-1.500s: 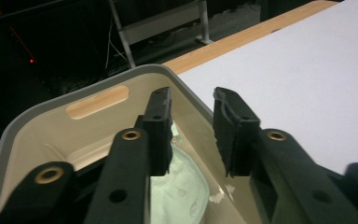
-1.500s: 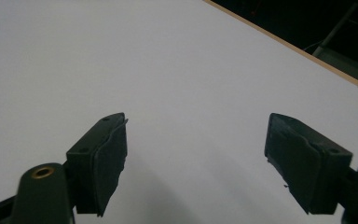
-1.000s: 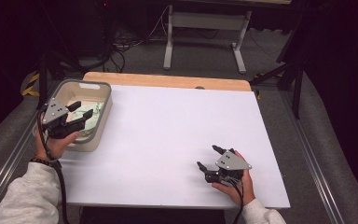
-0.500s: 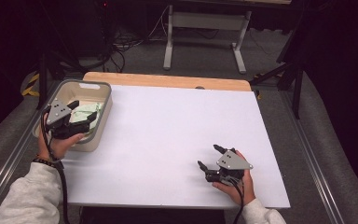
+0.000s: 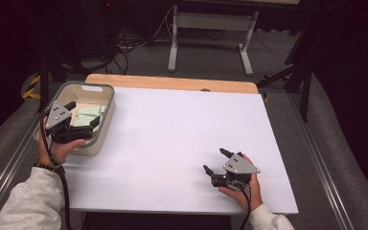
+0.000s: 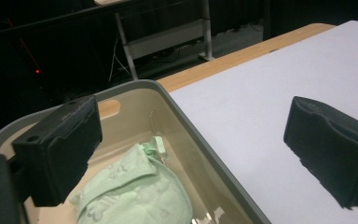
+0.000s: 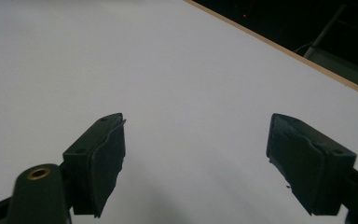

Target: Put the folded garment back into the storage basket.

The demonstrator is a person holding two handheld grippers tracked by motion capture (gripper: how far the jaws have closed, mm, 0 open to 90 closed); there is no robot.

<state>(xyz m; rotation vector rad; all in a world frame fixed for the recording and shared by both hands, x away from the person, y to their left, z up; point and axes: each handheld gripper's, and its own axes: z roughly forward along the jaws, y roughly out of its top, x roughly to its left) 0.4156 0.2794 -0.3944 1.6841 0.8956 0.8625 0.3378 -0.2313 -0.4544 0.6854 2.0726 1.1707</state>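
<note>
The left gripper (image 5: 79,125) has just spread its jaws wide over the grey bin (image 5: 106,115) at the table's left, leaving the pale green pouch (image 6: 137,189) lying loose inside, likely dropped off, though its near end is cut off, while the right gripper (image 5: 219,162) rests spread and empty at near right.

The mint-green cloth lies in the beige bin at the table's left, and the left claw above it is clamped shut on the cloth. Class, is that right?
Not quite. The mint-green cloth does lie in the beige bin at the table's left, but the left claw is open: the left gripper view shows its jaws, which have just been opening, standing wide with nothing between them.
</note>
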